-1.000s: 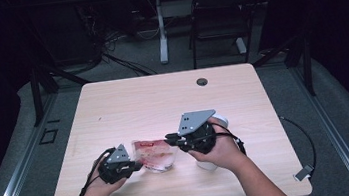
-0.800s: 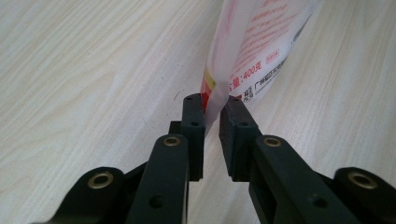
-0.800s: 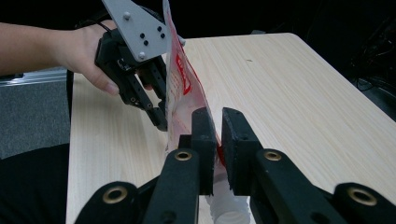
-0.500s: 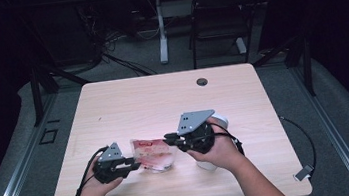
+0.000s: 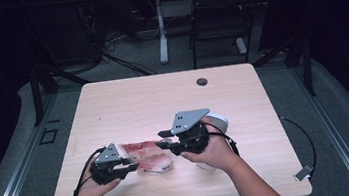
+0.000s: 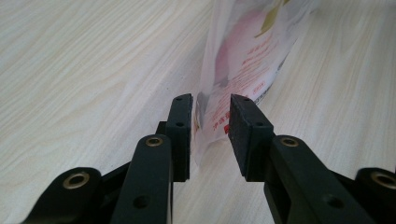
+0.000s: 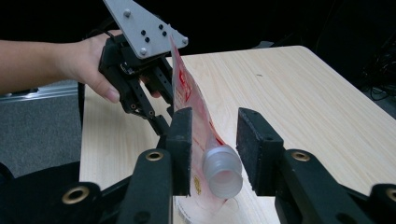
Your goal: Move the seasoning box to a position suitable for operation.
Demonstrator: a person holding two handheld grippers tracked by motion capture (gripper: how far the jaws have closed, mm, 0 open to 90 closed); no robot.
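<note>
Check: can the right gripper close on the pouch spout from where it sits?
Probably yes. The spout already lies between the right gripper's open fingers, which have just been opening, with nothing between pads and spout. The left gripper straddles the pouch's other end, well clear.

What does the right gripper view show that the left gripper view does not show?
Right gripper view alone: the pouch's clear open spout lying between the right gripper's open jaws, and farther off the left gripper in the person's hand, with its grey plate. Left gripper view alone: red print on the pouch up close, with its edge between the left gripper's own jaws, which have just been opening. Both: the pouch and the light wooden table.
</note>
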